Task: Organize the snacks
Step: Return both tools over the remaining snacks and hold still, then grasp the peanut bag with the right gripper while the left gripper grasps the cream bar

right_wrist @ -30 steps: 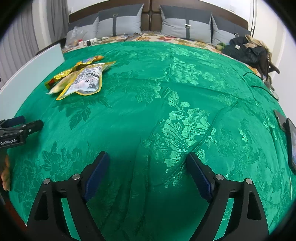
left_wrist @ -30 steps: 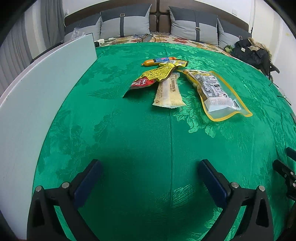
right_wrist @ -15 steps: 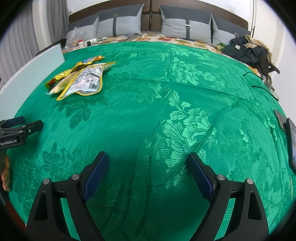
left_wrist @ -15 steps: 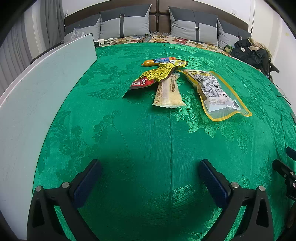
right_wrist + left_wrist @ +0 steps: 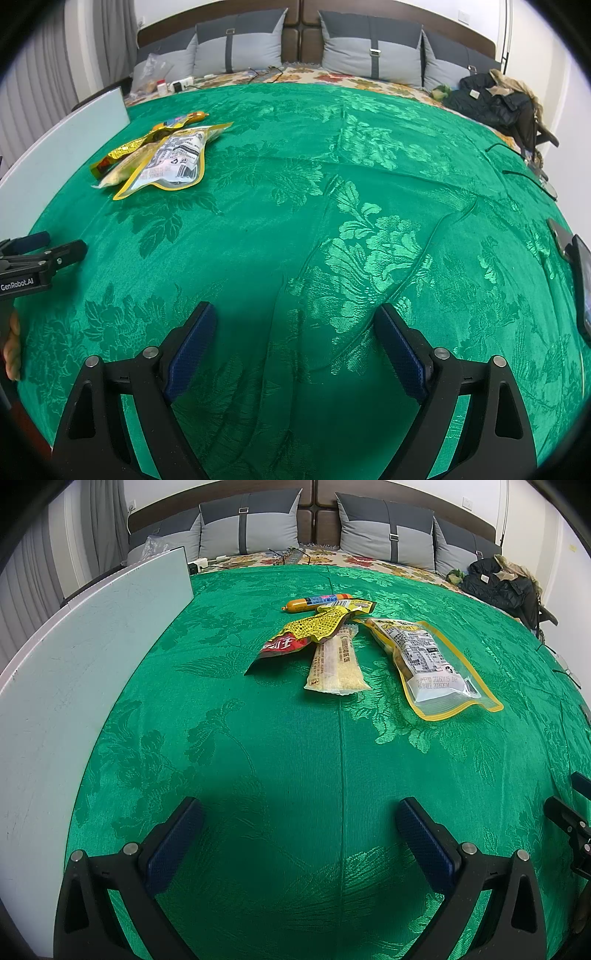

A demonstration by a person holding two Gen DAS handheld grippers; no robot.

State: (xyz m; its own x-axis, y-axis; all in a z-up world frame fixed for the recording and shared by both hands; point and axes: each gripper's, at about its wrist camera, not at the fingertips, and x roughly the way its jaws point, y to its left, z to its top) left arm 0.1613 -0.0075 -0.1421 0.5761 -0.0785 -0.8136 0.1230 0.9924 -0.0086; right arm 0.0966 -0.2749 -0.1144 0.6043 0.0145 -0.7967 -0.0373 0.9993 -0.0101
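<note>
Several snack packs lie in a loose pile on the green cloth (image 5: 258, 760). There is an orange sausage stick (image 5: 314, 602), a yellow and red wrapper (image 5: 306, 633), a pale cracker bar (image 5: 336, 662) and a clear pouch with a yellow rim (image 5: 428, 661). The pile also shows in the right wrist view, with the pouch (image 5: 173, 162) on top at the far left. My left gripper (image 5: 295, 834) is open and empty, well short of the pile. My right gripper (image 5: 291, 343) is open and empty over bare cloth, far right of the pile.
A white board (image 5: 81, 657) stands along the left edge of the cloth. Grey pillows (image 5: 251, 528) line the headboard. A dark jacket (image 5: 495, 99) lies at the far right. A phone (image 5: 581, 280) and a cable (image 5: 517, 173) lie at the right edge.
</note>
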